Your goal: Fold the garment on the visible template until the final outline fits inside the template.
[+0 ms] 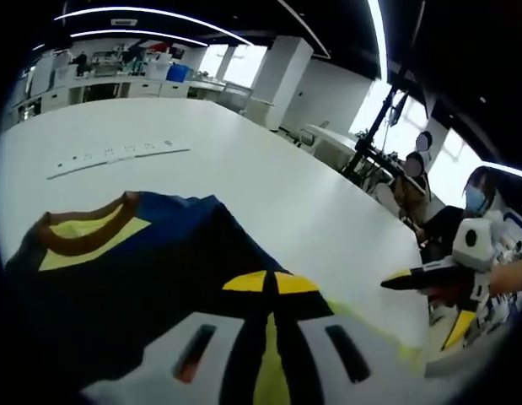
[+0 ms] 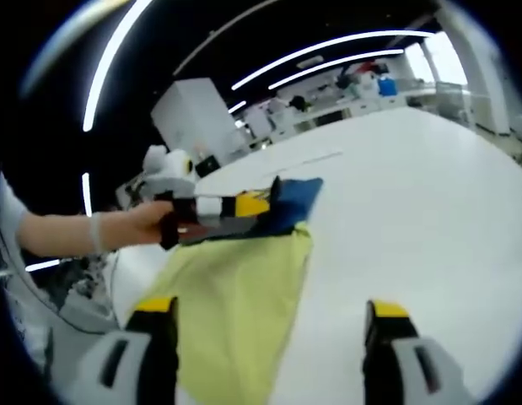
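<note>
The left gripper [image 1: 269, 291] had its jaws closed on the navy garment [image 1: 134, 278], apparently pinching an edge to carry a fold. The right gripper [image 2: 273, 325] held its jaws wide and empty over the yellow template [image 2: 235, 312], likely ready to take a corner. Garment and template lay together on the white bench [image 2: 412, 211].

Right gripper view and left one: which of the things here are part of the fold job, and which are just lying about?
Job:
- navy garment with brown collar
- yellow template under it
- left tongs, shut on the garment
- right tongs, open above the template

Lying about:
- strip with small marks on the white table
- seated people at the table's far edge
</note>
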Available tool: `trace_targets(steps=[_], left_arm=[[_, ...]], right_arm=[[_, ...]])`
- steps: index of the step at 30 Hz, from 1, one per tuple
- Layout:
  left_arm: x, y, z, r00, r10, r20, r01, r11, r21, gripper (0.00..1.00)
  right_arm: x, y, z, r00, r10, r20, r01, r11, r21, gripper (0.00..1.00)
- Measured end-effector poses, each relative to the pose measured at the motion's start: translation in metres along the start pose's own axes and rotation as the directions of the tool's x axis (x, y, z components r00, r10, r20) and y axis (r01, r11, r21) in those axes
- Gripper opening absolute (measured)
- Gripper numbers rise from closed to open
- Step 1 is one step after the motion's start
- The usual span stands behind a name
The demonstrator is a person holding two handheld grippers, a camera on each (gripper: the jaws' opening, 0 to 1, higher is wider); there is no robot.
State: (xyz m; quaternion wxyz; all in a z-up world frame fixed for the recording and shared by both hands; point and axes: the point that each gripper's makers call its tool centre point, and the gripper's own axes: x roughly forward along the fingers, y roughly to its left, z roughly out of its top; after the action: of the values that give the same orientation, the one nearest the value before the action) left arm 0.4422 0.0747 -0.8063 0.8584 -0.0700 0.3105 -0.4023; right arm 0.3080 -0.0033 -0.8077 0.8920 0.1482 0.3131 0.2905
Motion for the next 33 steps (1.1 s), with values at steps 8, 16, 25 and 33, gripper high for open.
trace_targets(steps=[8, 16, 25, 33], left_arm=[[-0.009, -0.021, 0.011, 0.993, -0.095, 0.065, 0.09, 0.993, 0.076, 0.23], [-0.042, -0.022, 0.016, 0.984, -0.119, 0.129, 0.108, 0.99, 0.085, 0.56], [-0.085, -0.003, 0.019, 0.978, -0.092, 0.19, 0.073, 0.992, 0.102, 0.97], [-0.125, 0.006, 0.0, 0.98, -0.06, 0.188, 0.038, 0.992, 0.122, 0.99]], right_arm=[[0.0, 0.0, 0.004, 1.0, -0.001, -0.002, 0.001, 1.0, -0.009, 0.92], [0.004, 0.01, 0.01, 1.0, 0.011, -0.008, -0.011, 0.999, -0.036, 0.92], [0.011, 0.019, 0.012, 0.999, 0.027, -0.037, -0.029, 0.997, -0.069, 0.94], [0.014, 0.027, 0.017, 0.999, 0.035, -0.041, -0.039, 0.995, -0.097, 0.94]])
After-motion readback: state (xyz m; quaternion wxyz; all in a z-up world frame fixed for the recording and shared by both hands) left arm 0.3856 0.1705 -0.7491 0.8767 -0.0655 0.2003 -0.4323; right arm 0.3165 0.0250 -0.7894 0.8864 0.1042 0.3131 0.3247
